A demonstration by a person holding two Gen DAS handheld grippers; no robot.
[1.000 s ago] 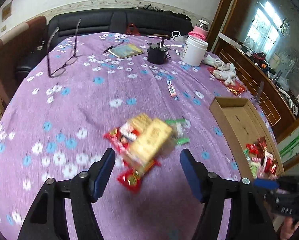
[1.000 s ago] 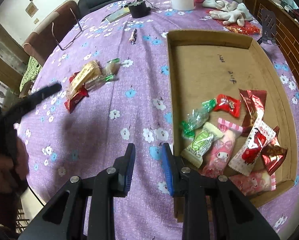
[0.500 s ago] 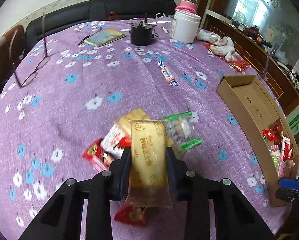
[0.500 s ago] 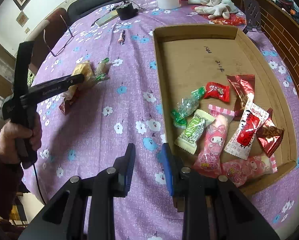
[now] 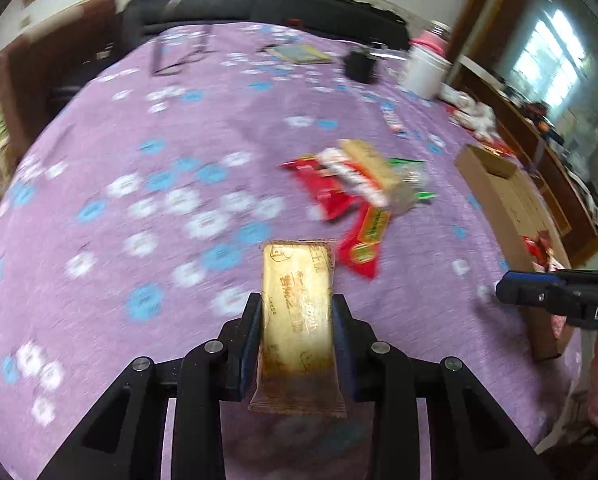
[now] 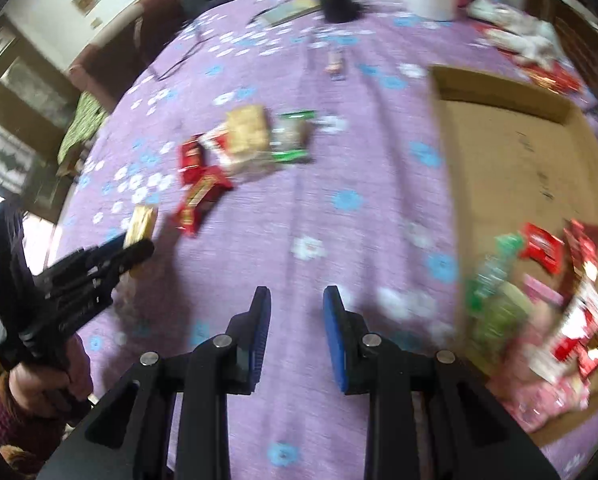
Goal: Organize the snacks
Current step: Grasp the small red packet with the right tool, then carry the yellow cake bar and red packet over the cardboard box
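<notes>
1. Left gripper (image 5: 297, 312) has its fingers clamped on both long sides of the yellow biscuit pack (image 5: 297, 300), which is lifted off the bench (image 5: 139, 152), near the snack pile (image 5: 355, 184).
2. Right gripper (image 6: 297, 308) fingers are apart, holding nothing, beside the cardboard box (image 6: 499, 132).

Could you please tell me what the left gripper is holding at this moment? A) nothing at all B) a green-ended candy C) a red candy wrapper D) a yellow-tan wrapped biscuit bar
D: in the left wrist view the left gripper has its jaws closed on the yellow-tan wrapped biscuit bar, lifted clear of the snack pile.
</notes>
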